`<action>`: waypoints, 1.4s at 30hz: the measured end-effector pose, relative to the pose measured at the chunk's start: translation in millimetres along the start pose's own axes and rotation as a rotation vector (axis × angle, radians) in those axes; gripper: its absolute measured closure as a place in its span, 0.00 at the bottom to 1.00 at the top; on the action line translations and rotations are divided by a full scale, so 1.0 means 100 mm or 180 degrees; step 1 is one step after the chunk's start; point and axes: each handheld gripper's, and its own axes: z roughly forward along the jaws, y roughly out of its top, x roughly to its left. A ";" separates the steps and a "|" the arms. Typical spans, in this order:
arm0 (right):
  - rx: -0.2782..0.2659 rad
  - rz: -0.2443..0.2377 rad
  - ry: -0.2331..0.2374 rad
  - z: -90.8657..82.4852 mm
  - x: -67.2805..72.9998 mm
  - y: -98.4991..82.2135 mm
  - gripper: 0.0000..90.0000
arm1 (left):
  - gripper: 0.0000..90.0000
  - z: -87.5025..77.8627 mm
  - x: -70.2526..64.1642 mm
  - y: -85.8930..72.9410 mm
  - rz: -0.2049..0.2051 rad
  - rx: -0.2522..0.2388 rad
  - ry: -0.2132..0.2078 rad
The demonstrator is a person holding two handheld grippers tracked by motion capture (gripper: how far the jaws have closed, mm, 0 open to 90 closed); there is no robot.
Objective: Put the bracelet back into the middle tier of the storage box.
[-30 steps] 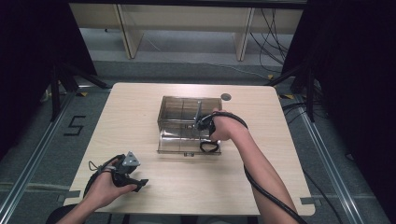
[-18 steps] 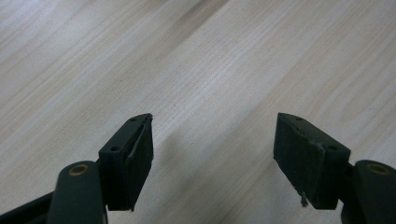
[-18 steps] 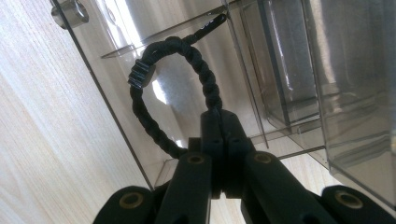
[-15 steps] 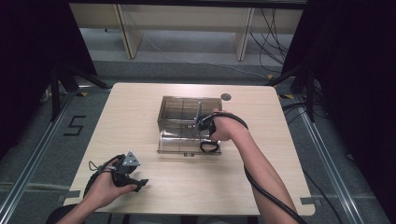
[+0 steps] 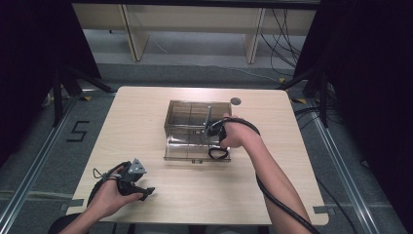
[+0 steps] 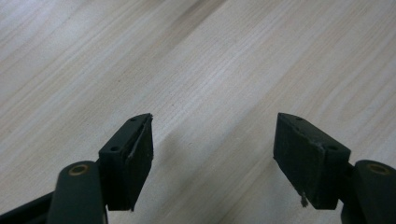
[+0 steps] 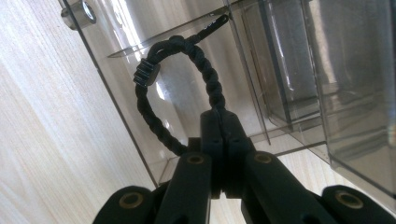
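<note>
Pale wooden table (image 5: 146, 112) carries a smoky clear plastic compartment box (image 5: 190, 114) near its middle, the hinged lid apparently lying open toward the person. Over the box's near right part, the right gripper (image 5: 210, 127) pinches a black braided cord bracelet (image 7: 187, 74) with a small ridged bead. At the near left corner, the left gripper (image 5: 146, 191) rests with jaws spread, grasping nothing.
</note>
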 end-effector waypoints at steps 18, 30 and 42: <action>-0.0109 0.0026 -0.0001 -0.16 0.09 -0.13 0.95 | 0.32 0.01 0.01 0.00 0.0021 -0.0053 0.0061; -0.0127 0.0213 0.0076 -0.25 0.17 -0.38 0.91 | 0.32 0.02 0.02 -0.01 0.0008 -0.0059 0.0084; -0.0171 0.0299 0.0055 -0.25 0.20 -0.68 0.89 | 0.32 0.02 0.02 -0.01 -0.0016 -0.0019 0.0059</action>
